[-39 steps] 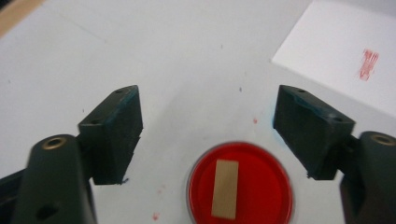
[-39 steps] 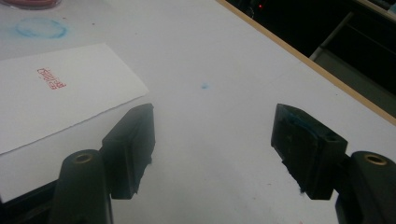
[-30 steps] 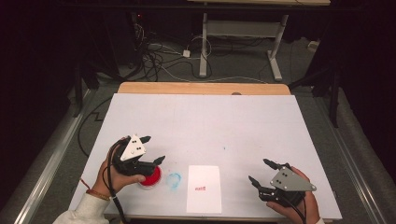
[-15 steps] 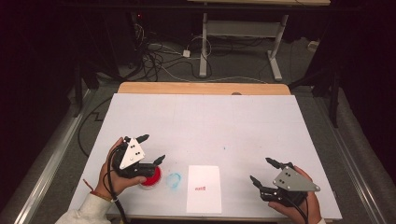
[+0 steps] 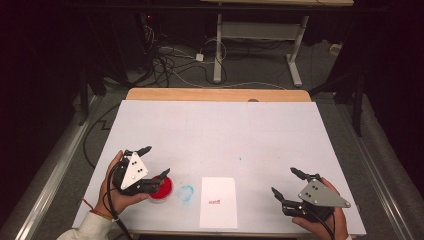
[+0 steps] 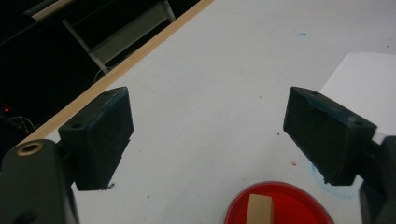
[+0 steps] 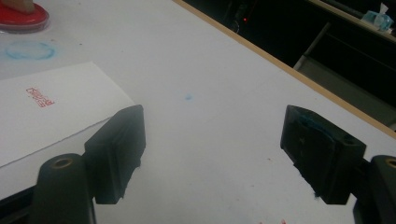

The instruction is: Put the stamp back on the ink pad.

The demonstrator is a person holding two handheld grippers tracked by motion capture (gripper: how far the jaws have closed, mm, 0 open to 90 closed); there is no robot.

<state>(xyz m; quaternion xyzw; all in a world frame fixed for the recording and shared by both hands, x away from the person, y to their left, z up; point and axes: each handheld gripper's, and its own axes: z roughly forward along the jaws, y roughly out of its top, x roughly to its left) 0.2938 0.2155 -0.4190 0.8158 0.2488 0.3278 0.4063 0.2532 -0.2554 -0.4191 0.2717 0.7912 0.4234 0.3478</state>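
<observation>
A round red ink pad (image 5: 163,189) lies near the table's front left, and a small wooden stamp (image 6: 259,208) stands on it. To its right a white paper sheet (image 5: 218,210) bears a red stamp mark (image 5: 215,202). My left gripper (image 5: 155,161) hovers just over the pad. Its jaws have just been opening and now stand wide, with the stamp low in the gap and touching neither of them. My right gripper (image 5: 283,180) is open and empty at the front right, its jaws pointing toward the sheet (image 7: 51,112).
A blue ring stain (image 5: 186,193) marks the white tabletop (image 5: 220,135) between pad and sheet. A wooden strip (image 5: 215,94) runs along the far edge. Beyond it are cables and desk legs (image 5: 218,50) on the floor.
The left gripper's jaws stand slightly wider than a second ago. Both hands have barely shifted.
</observation>
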